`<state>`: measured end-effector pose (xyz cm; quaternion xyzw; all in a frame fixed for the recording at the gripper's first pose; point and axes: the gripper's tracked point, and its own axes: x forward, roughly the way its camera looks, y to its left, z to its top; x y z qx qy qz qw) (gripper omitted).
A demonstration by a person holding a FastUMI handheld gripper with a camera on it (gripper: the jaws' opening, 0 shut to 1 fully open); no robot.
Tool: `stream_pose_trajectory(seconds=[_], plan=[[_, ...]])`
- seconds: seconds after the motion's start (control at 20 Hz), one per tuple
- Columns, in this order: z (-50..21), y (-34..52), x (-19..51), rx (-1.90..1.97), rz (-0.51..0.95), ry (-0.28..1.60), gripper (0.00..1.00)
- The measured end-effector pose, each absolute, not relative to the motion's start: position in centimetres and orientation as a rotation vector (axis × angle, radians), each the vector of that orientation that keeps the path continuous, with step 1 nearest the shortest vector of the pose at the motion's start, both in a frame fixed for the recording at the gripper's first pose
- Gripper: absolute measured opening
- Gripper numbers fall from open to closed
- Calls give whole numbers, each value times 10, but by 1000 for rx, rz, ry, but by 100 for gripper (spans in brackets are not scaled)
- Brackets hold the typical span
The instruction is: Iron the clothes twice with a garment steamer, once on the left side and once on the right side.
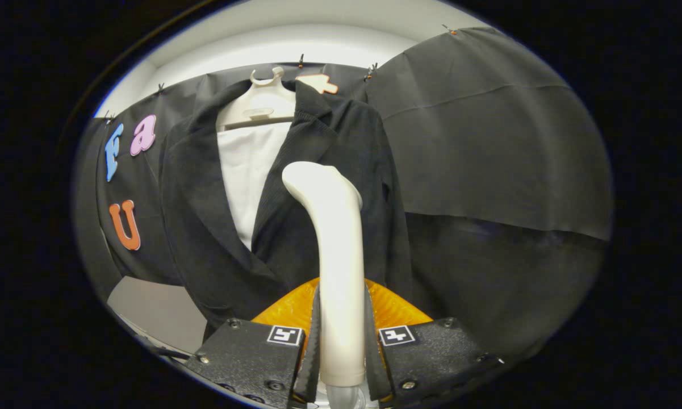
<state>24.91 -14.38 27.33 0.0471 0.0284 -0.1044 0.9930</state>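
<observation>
White steamer (334, 238) – hand-held gripper (342, 346) clamped.

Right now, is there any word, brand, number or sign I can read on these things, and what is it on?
No readable text on the steamer, held between the gripper's shut fingers.
None on the dark jacket or hanger.
Square markers on the gripper: patterns, not words.

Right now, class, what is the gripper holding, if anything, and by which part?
The steamer, clamped by the lower end of its handle between both fingers, its head pointing up towards the jacket.
</observation>
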Motion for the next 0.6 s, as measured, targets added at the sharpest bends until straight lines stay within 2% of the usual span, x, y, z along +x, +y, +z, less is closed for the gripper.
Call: stream_pose_trajectory(seconds=[0.6], plan=[[211,-121,249,51,-216,155,36]])
